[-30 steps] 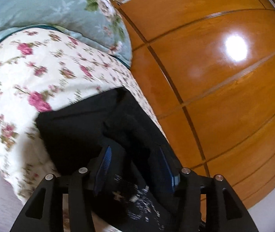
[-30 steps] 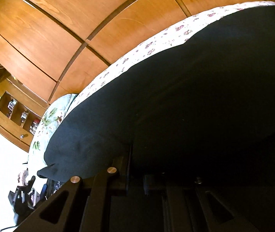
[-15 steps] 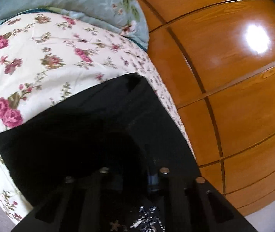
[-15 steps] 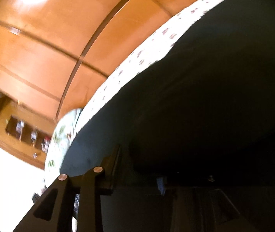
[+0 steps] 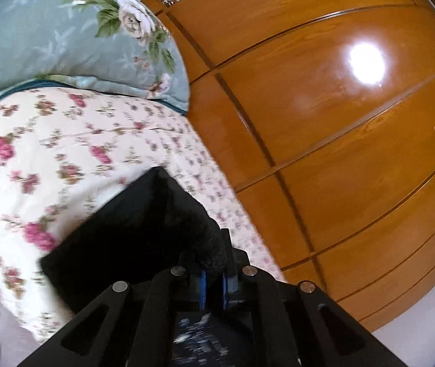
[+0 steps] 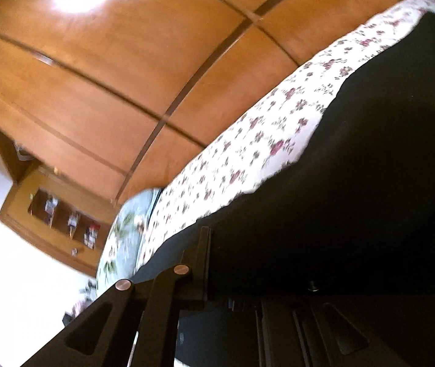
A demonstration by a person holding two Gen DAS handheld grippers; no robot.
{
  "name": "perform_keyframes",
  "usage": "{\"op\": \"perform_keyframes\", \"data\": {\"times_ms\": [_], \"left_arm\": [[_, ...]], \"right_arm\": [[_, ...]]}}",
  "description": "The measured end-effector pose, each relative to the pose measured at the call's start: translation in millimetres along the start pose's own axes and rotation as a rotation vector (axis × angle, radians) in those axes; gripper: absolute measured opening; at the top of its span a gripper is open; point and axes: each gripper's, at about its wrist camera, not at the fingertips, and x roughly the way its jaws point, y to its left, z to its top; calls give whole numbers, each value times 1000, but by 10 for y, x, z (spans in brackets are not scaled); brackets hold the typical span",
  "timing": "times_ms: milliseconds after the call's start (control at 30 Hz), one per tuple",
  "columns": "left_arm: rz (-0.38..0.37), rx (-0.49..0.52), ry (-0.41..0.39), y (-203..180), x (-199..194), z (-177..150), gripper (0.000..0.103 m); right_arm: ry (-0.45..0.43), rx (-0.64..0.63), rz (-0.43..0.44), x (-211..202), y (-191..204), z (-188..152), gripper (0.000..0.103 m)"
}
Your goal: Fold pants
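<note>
Black pants (image 5: 131,232) lie on a flowered bedsheet (image 5: 64,159). In the left wrist view my left gripper (image 5: 212,275) is shut, its blue pads pinching a bunched edge of the pants. In the right wrist view the pants (image 6: 355,198) fill the lower right and drape over my right gripper (image 6: 232,290). Only its left finger (image 6: 200,263) shows; the right one is hidden in dark cloth, so its state is unclear.
A blue-green flowered pillow (image 5: 64,36) lies at the head of the bed. Glossy wooden wardrobe doors (image 5: 339,122) stand close along the bed's far side. A wooden shelf unit (image 6: 61,214) with small items is at the left in the right wrist view.
My left gripper went from open around the pants to shut on them and lifted the cloth. The right view swung, showing more bedsheet beside the pants.
</note>
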Motion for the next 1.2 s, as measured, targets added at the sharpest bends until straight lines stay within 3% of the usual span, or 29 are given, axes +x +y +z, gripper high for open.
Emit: {"op": "perform_keyframes", "data": {"times_ms": [100,200,267,333,433,500,600,700,767,900,967,1100,1200], "left_arm": [[93,-29,23,298,22,-137,6],[162,-85,61,626,92,-269,6],[122,-92,41,696,67,-306,6],[139,-65,45,640,67,-281,6],[95,-69,24,576,-21,-221,6],[72,-60,7,509,-85,-166,6],[111,17,5,417,-112,-142,6],[180,-5,54,577,-70,-242,6],[157,-35,50,671,-68,-308,7],[183,17,35,609,-154,-344,10],[227,24,-1,527,-211,-326,17],[336,115,-184,195,-486,-340,21],[326,216,-252,-112,-530,-359,22]], "right_arm": [[78,-87,-49,-12,-35,-309,8],[160,-89,-104,155,-173,-525,8],[200,-64,-136,257,-339,-620,8],[188,-36,-110,262,-421,-609,8],[183,-64,-99,221,-307,-566,8],[160,-73,-41,134,-213,-539,8],[172,-143,-34,87,-91,-565,8],[225,-162,-65,122,-171,-688,8],[255,-123,-92,192,-294,-761,8],[240,-97,-78,200,-348,-787,8],[236,-105,-78,198,-327,-779,11],[184,-113,-91,97,-292,-684,23],[110,-117,-120,-119,-324,-564,36]]}}
